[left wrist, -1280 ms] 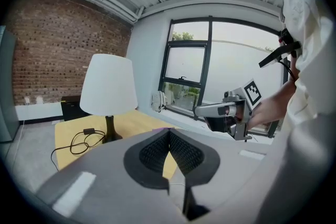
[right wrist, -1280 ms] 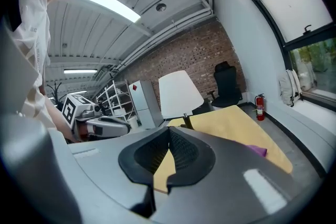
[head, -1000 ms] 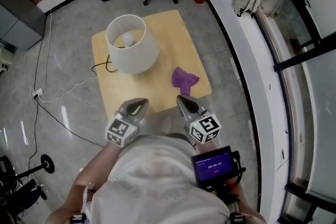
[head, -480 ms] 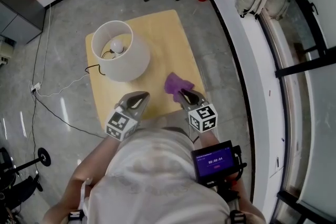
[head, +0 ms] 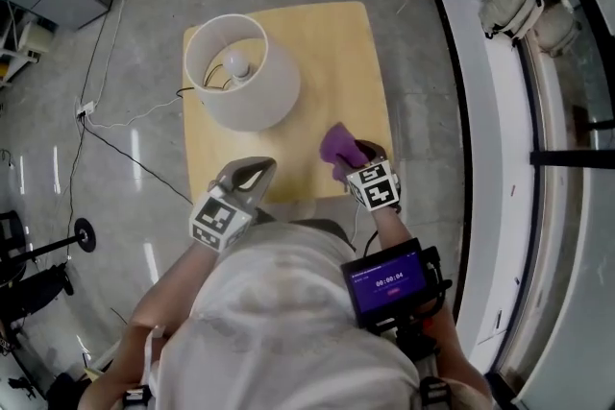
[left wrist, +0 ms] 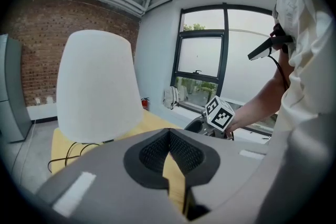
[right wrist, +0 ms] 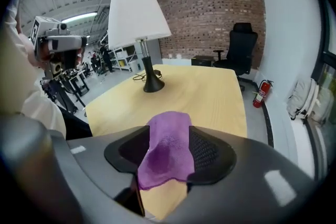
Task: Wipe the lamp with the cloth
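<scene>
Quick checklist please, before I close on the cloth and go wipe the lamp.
1. Cloth between the right gripper jaws: ok, it lies on the table between them.
2. Right jaws wide enough: ok, they have just been opening and stand apart, not pressing the cloth.
3. Left gripper free: ok, jaws together, nothing in them.
4. Lamp upright: ok, it stands on the table, apart from the cloth.
5. Cloth will lift in one piece: cannot tell, part of it is hidden under the gripper.
</scene>
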`<state>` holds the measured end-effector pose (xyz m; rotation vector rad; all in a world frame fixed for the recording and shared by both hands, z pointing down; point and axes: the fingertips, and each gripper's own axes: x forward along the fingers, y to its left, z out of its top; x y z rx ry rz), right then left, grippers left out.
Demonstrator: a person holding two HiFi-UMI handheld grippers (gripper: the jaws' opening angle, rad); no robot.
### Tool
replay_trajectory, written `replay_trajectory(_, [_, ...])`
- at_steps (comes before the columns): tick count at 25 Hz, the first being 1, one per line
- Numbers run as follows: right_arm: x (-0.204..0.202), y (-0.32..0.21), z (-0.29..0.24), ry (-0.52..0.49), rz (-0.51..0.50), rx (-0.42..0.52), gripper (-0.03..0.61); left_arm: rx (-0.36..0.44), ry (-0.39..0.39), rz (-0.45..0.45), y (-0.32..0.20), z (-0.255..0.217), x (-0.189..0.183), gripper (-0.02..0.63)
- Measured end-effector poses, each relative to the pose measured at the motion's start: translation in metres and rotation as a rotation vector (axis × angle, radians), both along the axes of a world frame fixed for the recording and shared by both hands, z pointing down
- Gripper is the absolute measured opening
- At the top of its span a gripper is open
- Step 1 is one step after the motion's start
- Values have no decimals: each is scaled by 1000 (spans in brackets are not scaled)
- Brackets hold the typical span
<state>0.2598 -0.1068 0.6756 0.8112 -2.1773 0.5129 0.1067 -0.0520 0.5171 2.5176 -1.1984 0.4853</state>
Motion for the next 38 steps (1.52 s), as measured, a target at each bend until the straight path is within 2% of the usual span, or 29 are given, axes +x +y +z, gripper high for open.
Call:
replay_trajectory(5, [-6, -1, 20, 56, -61, -39, 265, -43, -29, -37, 15, 2, -16, 2])
replay_trajectory(9, [-8, -1, 37, 109, -94, -63, 268, -47, -30, -39, 22, 2, -20, 2])
replay_trajectory(12, [-13, 1, 45, 139, -93, -82, 221, -62, -26, -44, 26, 4, -30, 2])
replay_trajectory(15, [-17, 4, 46, 124, -62, -103, 128, -69, -15, -36, 30, 6, -39, 2])
replay_trajectory(18, [-17, 9, 40, 84, -15, -117, 105, -57, 1, -22, 27, 5, -47, 2])
replay_trajectory(21, [-16, 5, 17, -16, 78, -90, 100, -33, 16, 0, 21, 5, -54, 2])
replay_trajectory(24, [-13, -11, -29, -171, 167, -4, 100, -14, 23, 24, 14, 1, -56, 2])
replay_trajectory(28, [-18, -33, -122, -377, 209, 200, 101, 16, 51, 45, 7, -7, -63, 2])
replay_trajectory(33, [-59, -39, -253, -553, 84, 441, 104, 23, 67, 54, 6, -10, -80, 2])
replay_trajectory(38, [-109, -41, -311, -610, -24, 549, 107, 48, 94, 33, 4, -14, -99, 2])
